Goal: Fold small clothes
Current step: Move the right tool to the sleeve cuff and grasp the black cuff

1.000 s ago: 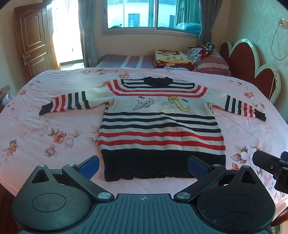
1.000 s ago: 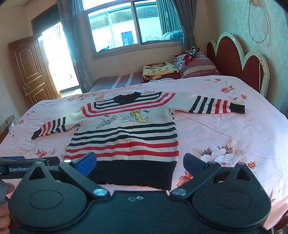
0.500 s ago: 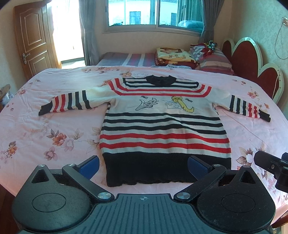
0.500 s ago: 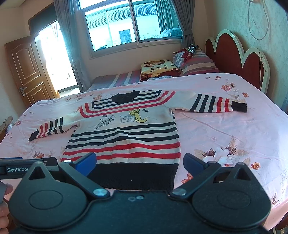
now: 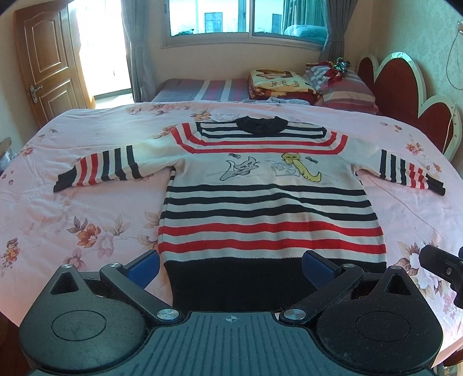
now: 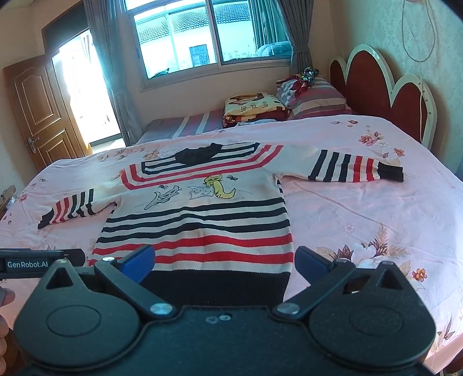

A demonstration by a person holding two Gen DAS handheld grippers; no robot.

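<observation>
Both wrist views near, facing sweater [image 5: 269,202]

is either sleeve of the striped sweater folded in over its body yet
No, in the left wrist view the striped sweater lies flat on the bed with both sleeves spread straight out to the sides.

Sunlit window [image 5: 244,18], wooden door [image 5: 47,57], red scalloped headboard [image 5: 405,92], grey curtains [image 6: 115,72]
</observation>
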